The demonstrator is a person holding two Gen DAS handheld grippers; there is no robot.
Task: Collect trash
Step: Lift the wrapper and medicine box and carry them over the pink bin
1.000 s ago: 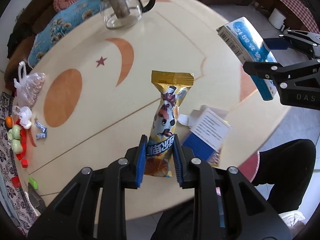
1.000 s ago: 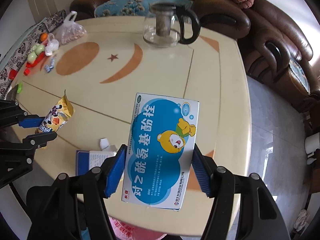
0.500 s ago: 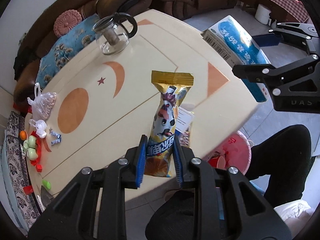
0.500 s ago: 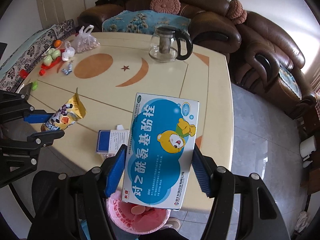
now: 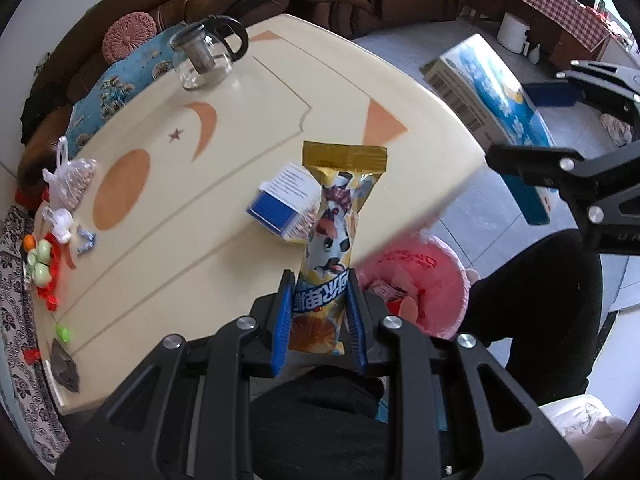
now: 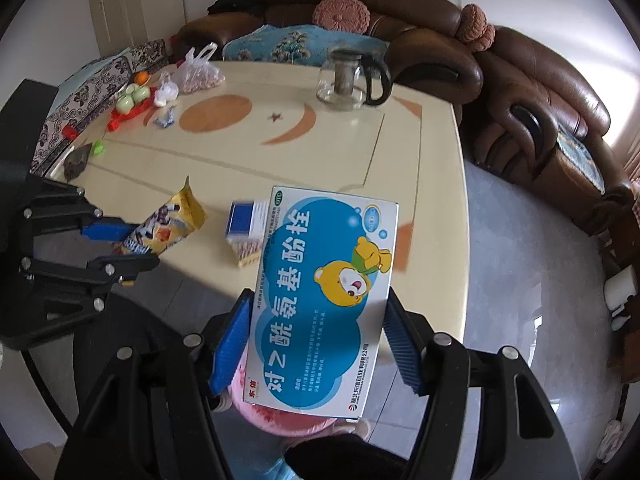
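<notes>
While the left gripper (image 5: 320,316) pinches a yellow snack wrapper (image 5: 338,236) in its jaws, the right gripper (image 6: 316,344) clamps a blue medicine box (image 6: 320,300); both hang above the pink bin (image 5: 424,284) beside the surface (image 5: 224,160).

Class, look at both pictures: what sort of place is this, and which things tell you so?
Most likely a home living room: a brown leather sofa with cushions, a cream table holding a glass teapot, and a pink trash bin beside it.
</notes>
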